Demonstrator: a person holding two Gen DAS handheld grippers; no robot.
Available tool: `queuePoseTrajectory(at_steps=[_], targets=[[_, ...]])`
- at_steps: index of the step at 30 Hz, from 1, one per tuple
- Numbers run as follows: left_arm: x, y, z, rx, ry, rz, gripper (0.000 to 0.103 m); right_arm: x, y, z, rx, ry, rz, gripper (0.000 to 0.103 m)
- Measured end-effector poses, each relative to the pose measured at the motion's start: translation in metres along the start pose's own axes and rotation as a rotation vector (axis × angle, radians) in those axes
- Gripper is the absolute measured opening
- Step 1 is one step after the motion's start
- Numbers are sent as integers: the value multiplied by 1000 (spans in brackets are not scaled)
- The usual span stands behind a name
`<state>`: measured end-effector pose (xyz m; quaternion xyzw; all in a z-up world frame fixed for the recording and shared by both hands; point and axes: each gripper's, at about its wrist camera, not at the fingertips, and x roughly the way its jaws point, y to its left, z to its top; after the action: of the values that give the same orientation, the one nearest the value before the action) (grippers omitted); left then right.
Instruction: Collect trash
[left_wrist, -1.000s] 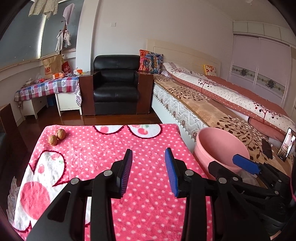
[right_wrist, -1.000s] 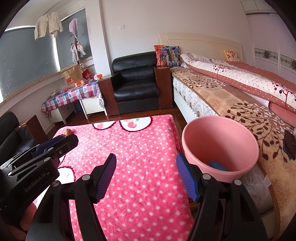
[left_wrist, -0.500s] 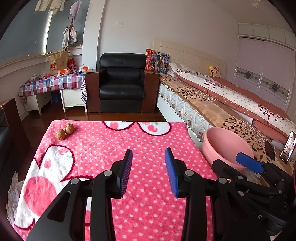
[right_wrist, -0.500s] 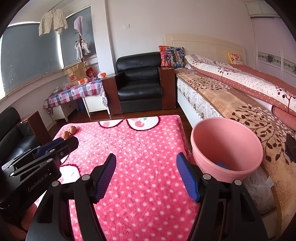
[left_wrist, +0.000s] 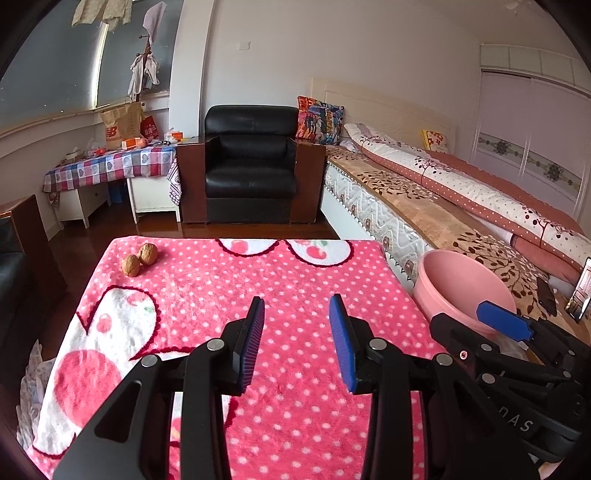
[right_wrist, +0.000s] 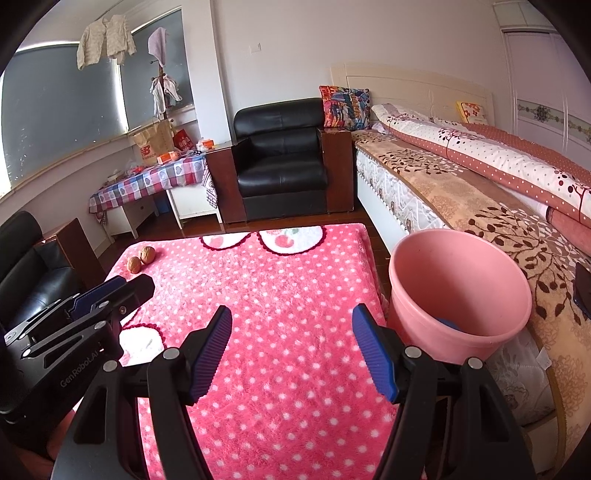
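Note:
Two brown walnuts (left_wrist: 139, 259) (right_wrist: 141, 259) lie side by side at the far left corner of a table covered by a pink polka-dot blanket (left_wrist: 258, 288) (right_wrist: 280, 295). A pink bucket (left_wrist: 461, 284) (right_wrist: 458, 295) stands to the right of the table, against the bed, with something blue (right_wrist: 445, 324) at its bottom. My left gripper (left_wrist: 296, 314) hangs open over the near middle of the blanket, nothing between its blue pads. My right gripper (right_wrist: 291, 325) is open wider, empty, over the blanket's right side, close to the bucket.
A bed (left_wrist: 461, 206) with a rolled dotted quilt runs along the right. A black armchair (left_wrist: 251, 166) stands beyond the table, and a low table with a checked cloth (left_wrist: 110, 166) holds bags and boxes at the far left. A dark phone (right_wrist: 583, 291) lies on the bed.
Both views have tilted up and shifted slightly, so the walnuts and bucket sit a bit further right in the pictures. Both grippers stay open and empty; nothing on the table moved.

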<state>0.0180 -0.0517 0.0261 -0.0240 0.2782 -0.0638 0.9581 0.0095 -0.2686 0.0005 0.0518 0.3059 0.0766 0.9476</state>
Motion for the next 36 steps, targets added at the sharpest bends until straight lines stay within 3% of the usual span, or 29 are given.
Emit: queuePoseTrajectory(at_steps=[36], targets=[[6, 5, -8, 11, 18, 20, 37, 4, 5, -5, -4, 20, 10, 67]])
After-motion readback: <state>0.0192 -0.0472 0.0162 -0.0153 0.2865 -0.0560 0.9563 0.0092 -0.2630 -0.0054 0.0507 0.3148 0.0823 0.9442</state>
